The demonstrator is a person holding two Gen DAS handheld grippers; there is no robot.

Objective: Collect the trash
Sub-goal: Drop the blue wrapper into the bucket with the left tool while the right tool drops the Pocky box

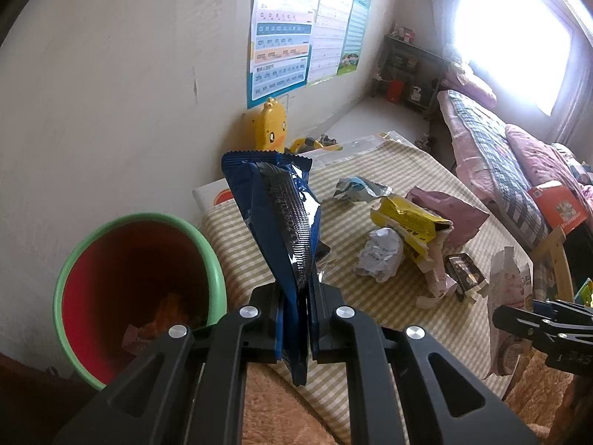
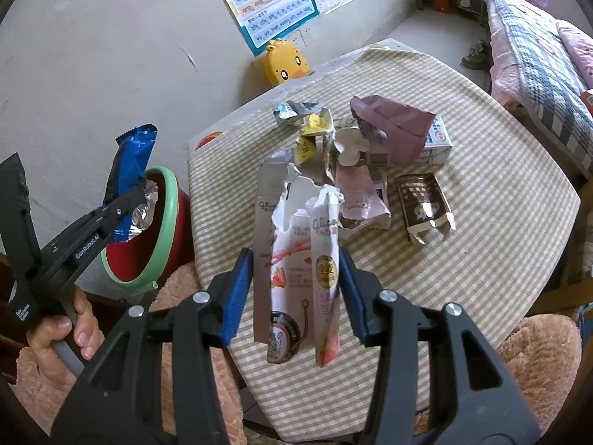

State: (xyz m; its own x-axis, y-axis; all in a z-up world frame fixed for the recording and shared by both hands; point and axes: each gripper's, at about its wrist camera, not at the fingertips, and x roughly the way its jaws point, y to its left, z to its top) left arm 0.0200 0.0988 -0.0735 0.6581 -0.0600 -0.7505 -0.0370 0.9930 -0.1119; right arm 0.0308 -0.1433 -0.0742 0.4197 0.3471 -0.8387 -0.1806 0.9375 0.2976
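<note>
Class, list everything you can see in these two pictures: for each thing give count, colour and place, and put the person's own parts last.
Bin: one, red with green rim, left of table.
Table: one, beige checked cloth, centre.
Blue wrapper: one, blue and black, in left gripper near the bin.
Strawberry snack box: one, white and pink, torn, between right gripper's jaws.
Yellow wrapper: one, mid-table.
Crumpled paper: one, white, mid-table.
Mauve bag: one, far side of pile.
Brown carton: one, right of pile.
Duck stool: one, yellow, by wall.
Left gripper: black, shut.
Right gripper: black, blue pads.
Hand: one, holding left gripper.
</note>
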